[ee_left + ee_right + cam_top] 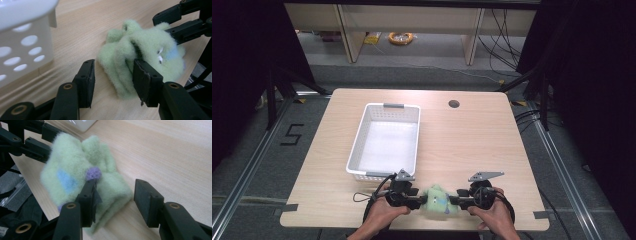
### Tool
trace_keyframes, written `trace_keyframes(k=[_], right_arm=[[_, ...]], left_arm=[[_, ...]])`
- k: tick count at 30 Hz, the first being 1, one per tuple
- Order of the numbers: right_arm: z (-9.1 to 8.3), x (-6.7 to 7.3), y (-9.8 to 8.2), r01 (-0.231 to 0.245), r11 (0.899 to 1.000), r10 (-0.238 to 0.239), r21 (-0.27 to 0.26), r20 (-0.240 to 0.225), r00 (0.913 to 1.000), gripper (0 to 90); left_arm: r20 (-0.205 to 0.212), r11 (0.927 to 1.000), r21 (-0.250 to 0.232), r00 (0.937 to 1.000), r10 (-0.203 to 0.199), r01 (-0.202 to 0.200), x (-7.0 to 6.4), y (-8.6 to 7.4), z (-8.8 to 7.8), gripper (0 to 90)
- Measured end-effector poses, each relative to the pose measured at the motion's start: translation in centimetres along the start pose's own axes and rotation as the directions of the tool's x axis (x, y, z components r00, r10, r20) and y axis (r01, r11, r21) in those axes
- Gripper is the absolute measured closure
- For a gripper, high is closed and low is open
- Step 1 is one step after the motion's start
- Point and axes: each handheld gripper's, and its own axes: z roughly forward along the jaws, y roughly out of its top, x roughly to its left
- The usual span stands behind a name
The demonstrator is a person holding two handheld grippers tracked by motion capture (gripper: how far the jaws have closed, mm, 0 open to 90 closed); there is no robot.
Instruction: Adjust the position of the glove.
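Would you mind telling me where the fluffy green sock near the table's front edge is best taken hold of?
I would grip the fluffy green sock on its folded end nearest the left gripper, coming in low along the table. The layers there lie stacked and flat between that gripper's open jaws. The right gripper could likewise pinch the opposite end, where its open jaws straddle a corner.

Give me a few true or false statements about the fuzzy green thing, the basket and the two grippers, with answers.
1. The green fuzzy cloth lies inside the white basket. False: it lies on the table, near its front edge.
2. The left gripper is open. True.
3. The right gripper is clamped shut on the cloth. False: its fingers stand apart, with cloth between them.
4. The cloth lies between the two grippers. True.
5. The basket holds several toys. False: it looks empty.
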Motion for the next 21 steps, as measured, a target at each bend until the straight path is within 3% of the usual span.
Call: trace_keyframes(k=[2, 4, 5, 7, 10, 14, 15, 18, 19, 21], right_arm=[[0.2, -0.3, 0.1, -0.008, 1.000, 0.008, 0.010, -0.002, 1.0000, 54.3], [0.3, -0.3, 0.0, -0.009, 1.000, 0.009, 0.001, 0.010, 0.9999, 54.4], [0.4, -0.5, 0.0, -0.011, 1.000, 0.011, 0.015, -0.013, 0.9999, 54.6], [0.5, -0.5, -0.1, -0.022, 1.000, 0.022, 0.020, -0.015, 0.9996, 54.8], [0.6, -0.6, -0.1, -0.032, 0.999, 0.033, 0.025, -0.012, 0.9994, 55.0], [0.8, -0.7, -0.2, -0.047, 0.999, 0.048, 0.025, -0.044, 0.9979, 56.5], [0.9, -0.8, -0.2, -0.056, 0.998, 0.058, 0.027, -0.054, 0.9968, 56.5], [0.9, -1.0, -0.3, -0.065, 0.998, 0.066, 0.023, -0.053, 0.9964, 56.5], [1.0, -1.1, -0.4, -0.081, 0.997, 0.082, 0.022, -0.075, 0.9938, 57.5], [1.0, -1.1, -0.4, -0.082, 0.996, 0.084, 0.024, -0.071, 0.9940, 58.2]], left_arm=[[-0.004, 0.9998, 0.006, 0.9998, -0.018, 0.018, 0.0, 0.0, 0.2, 53.5], [0.014, 0.9998, 0.017, 0.9999, -0.007, 0.007, 0.2, 0.0, 0.3, 54.7], [0.018, 0.9996, 0.029, 0.9998, -0.003, 0.002, -0.1, -0.1, 0.6, 55.7], [0.024, 0.9989, 0.047, 0.9997, 0.004, -0.005, -0.2, -0.1, 0.9, 57.2], [0.022, 0.9990, 0.044, 0.9998, 0.003, -0.004, -0.3, -0.2, 1.2, 59.2], [0.031, 0.9995, 0.029, 0.9994, -0.014, 0.013, -0.6, -0.1, 1.5, 61.8], [0.063, 0.9983, 0.056, 0.9977, -0.024, 0.020, -0.3, -0.2, 1.7, 61.7], [0.065, 0.9986, 0.048, 0.9975, -0.027, 0.024, -0.3, -0.3, 1.7, 62.1], [0.048, 0.9993, 0.033, 0.9986, -0.022, 0.020, -0.6, -0.3, 1.7, 63.0], [0.061, 0.9992, 0.036, 0.9980, -0.021, 0.019, -0.6, -0.4, 1.7, 66.5]])
